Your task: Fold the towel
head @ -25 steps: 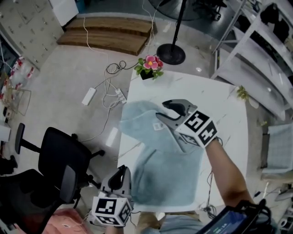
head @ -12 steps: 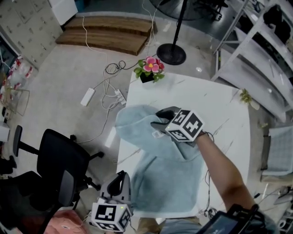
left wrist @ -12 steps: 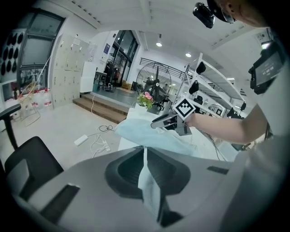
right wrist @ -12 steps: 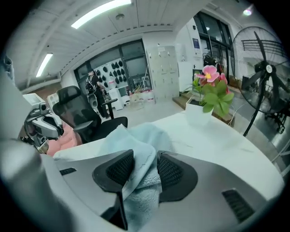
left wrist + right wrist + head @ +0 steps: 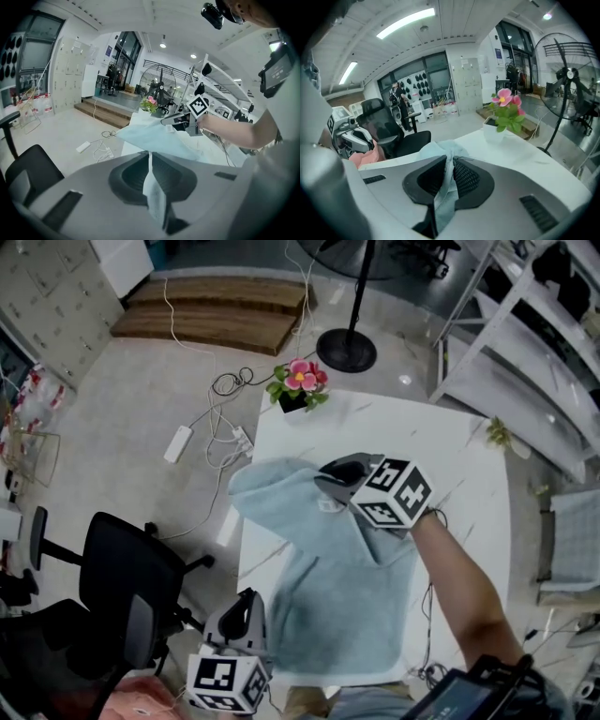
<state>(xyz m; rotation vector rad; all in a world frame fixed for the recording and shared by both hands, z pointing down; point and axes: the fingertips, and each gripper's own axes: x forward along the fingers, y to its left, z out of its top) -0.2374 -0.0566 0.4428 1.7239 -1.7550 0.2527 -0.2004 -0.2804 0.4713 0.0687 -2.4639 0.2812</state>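
A light blue towel (image 5: 342, 601) lies rumpled on the white marble table (image 5: 459, 456), its far left part hanging over the left edge. My right gripper (image 5: 336, 480) sits at the towel's far edge beside a white label. Its jaws have just been closing, and a fold of towel (image 5: 444, 190) is pinched between them. My left gripper (image 5: 246, 604) hangs off the table's near left edge, shut on a strip of towel (image 5: 153, 187). The left gripper view shows the right gripper (image 5: 174, 121) across the spread towel (image 5: 154, 137).
A potted pink flower (image 5: 300, 382) stands on the table's far left corner. On the floor to the left are a black office chair (image 5: 122, 582), a power strip and cables (image 5: 178, 442). A fan stand (image 5: 345, 349) is beyond the table, with white shelving (image 5: 525, 352) to the right.
The right gripper came down a little onto the towel's far edge and shut on it. The towel's far left part has shifted left. The left gripper has stayed put.
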